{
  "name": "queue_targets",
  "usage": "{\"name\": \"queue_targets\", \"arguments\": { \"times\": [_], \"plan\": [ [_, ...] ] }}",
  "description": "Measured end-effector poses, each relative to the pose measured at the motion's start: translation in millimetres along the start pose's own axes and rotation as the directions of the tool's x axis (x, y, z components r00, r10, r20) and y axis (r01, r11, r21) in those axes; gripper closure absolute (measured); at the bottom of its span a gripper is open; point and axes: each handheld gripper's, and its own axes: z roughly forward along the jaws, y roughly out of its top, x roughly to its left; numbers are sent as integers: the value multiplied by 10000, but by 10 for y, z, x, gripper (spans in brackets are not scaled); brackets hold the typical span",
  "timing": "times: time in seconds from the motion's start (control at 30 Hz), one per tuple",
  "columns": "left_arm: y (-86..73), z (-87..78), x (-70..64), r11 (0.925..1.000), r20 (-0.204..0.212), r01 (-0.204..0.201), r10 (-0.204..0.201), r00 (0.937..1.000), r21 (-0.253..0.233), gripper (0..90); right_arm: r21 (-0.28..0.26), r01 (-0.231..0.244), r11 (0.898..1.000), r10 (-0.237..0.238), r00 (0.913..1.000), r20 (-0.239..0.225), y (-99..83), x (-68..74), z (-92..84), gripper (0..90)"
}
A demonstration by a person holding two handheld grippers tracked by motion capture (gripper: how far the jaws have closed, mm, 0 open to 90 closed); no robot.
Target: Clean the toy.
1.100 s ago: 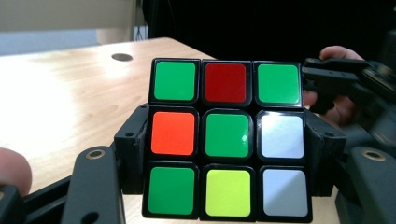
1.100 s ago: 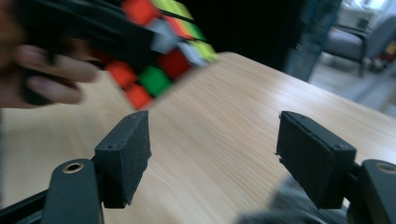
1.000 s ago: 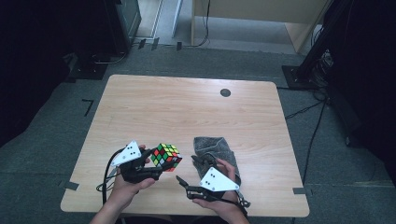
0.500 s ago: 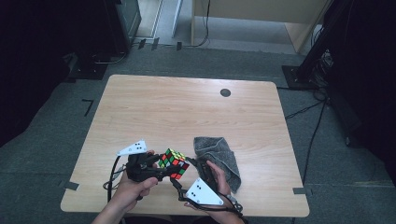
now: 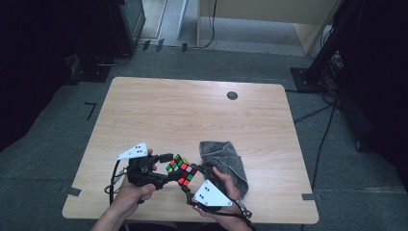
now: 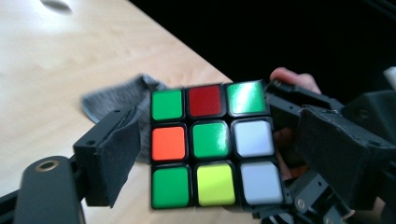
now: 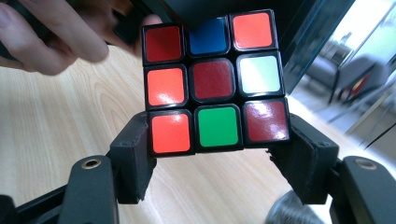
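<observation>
A scrambled puzzle cube [image 5: 181, 171] hangs just above the near part of the wooden table [image 5: 192, 110], between both grippers. My left gripper [image 5: 168, 167] reaches it from the left. Its jaws have just been opening, and in the left gripper view the cube [image 6: 212, 144] sits between the pads with a gap at each side. My right gripper [image 5: 188, 179] comes in from the near right. Its jaws have just been closing, and its pads [image 7: 137, 144] press on the bottom row of the cube [image 7: 210, 79].
A crumpled grey cloth [image 5: 226, 163] lies on the table just right of the cube, under the person's right hand. A small black round hole [image 5: 232, 95] sits in the far part of the tabletop. Dark floor and cables surround the table.
The right gripper has moved left to the cube and closed on its lower row. The left gripper's jaws have widened off the cube. The cube has shifted slightly right and nearer.
</observation>
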Motion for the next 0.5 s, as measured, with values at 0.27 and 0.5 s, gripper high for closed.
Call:
{"name": "queue_targets", "arguments": {
  "times": [0.27, 0.5],
  "plan": [
    [-128, -80, -53, 9295, -2512, -3676, 3629, 8973, 296, 152, 443, -2708, 9616, 2709, 9626, 48, 10, -333, -81, 349],
    [-381, 192, -198, 7816, -3767, -5937, 6171, 6909, 1915, 154, 1303, -4036, 9056, 4008, 9149, 477, 158, -401, -157, 348]
  ]
}}
